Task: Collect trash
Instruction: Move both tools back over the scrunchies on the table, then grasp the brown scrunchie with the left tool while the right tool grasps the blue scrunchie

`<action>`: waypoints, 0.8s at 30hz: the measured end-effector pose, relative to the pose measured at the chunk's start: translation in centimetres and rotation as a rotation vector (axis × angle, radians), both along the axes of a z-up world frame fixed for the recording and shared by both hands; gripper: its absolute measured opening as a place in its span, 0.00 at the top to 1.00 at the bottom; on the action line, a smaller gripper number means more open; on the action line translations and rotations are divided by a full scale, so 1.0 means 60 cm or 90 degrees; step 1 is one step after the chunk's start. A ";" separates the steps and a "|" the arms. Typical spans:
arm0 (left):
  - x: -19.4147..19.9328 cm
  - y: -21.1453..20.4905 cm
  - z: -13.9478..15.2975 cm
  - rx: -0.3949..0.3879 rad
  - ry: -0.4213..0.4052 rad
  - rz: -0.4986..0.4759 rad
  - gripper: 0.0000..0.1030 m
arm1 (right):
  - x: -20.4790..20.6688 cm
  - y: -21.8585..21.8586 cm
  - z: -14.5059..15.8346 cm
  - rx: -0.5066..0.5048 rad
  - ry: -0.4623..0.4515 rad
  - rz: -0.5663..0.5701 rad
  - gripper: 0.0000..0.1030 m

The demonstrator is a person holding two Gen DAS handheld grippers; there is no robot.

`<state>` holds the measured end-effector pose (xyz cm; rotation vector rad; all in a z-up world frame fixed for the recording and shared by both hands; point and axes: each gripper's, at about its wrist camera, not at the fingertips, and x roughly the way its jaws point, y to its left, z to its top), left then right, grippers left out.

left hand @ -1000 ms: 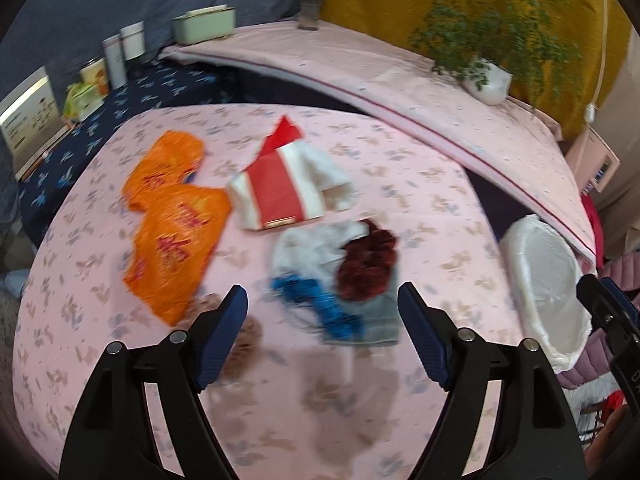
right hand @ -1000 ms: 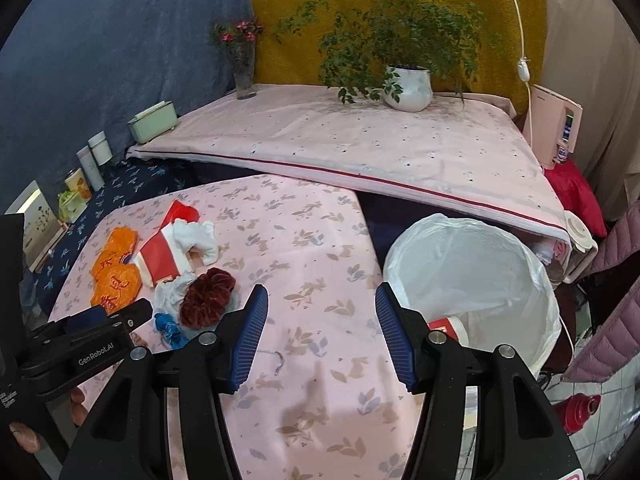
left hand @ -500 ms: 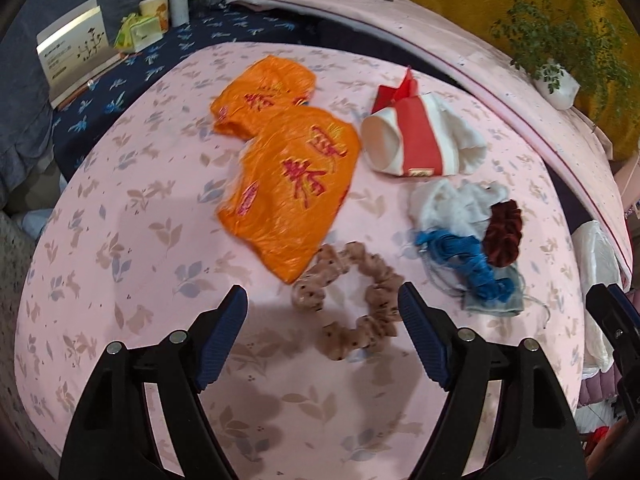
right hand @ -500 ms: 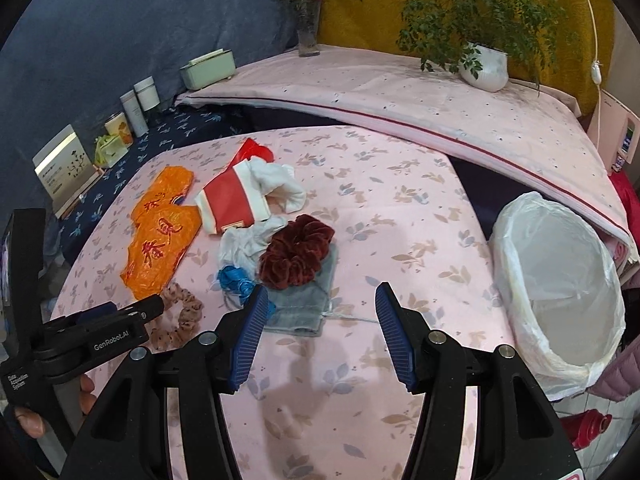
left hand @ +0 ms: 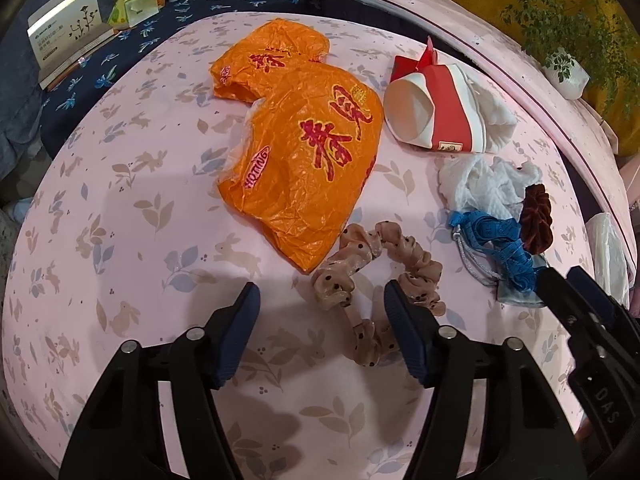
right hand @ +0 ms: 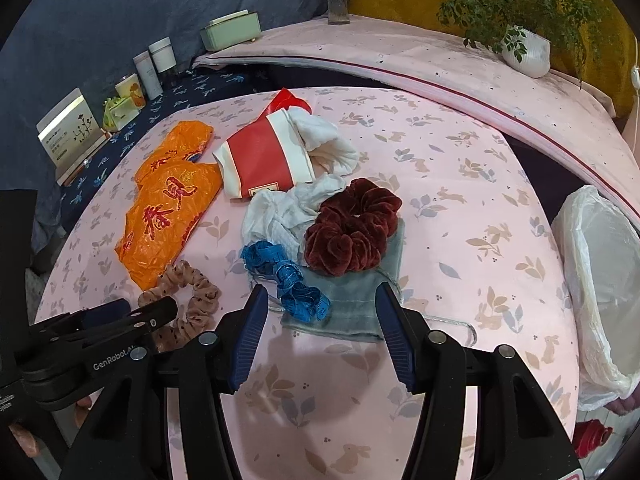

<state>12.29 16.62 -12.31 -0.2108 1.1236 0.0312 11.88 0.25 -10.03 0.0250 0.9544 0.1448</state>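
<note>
On the pink rabbit-print table (left hand: 120, 200) lies a beige dotted scrunchie (left hand: 380, 264). My left gripper (left hand: 320, 304) hangs just over its near loop, jaws closing, pads not pressing on it. Beyond it lie two orange plastic bags (left hand: 304, 160), a red-and-white paper cup (left hand: 436, 112) and crumpled white tissue (left hand: 484, 184). My right gripper (right hand: 320, 300) stands open low over a blue tape measure (right hand: 288, 276) and a grey-green pouch (right hand: 352, 296), with a dark red scrunchie (right hand: 352, 232) just ahead. A bin with a white liner (right hand: 600, 280) stands off the table's right edge.
A raised pink-covered shelf (right hand: 440, 64) runs behind the table with a potted plant (right hand: 524, 48), a vase and a green box (right hand: 230, 30). At the left, a dark blue surface holds jars and a card (left hand: 64, 40). The left gripper (right hand: 152, 312) shows beside the right one.
Both grippers have come down and closer to the pile. The left view has swung from the tissue and tape to the beige scrunchie, and its jaws have narrowed.
</note>
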 end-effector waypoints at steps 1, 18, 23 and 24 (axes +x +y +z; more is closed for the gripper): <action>0.001 -0.001 0.000 0.000 -0.001 -0.004 0.48 | 0.003 0.002 -0.004 0.000 0.004 0.001 0.47; 0.001 -0.019 0.010 -0.019 0.000 -0.035 0.91 | 0.005 0.013 -0.019 0.022 0.018 0.037 0.79; -0.007 -0.033 0.036 -0.024 -0.019 -0.045 0.91 | -0.011 -0.003 0.014 0.037 -0.009 0.030 0.80; -0.009 -0.036 0.041 -0.025 -0.023 -0.048 0.91 | -0.015 -0.008 0.022 0.040 -0.016 0.027 0.80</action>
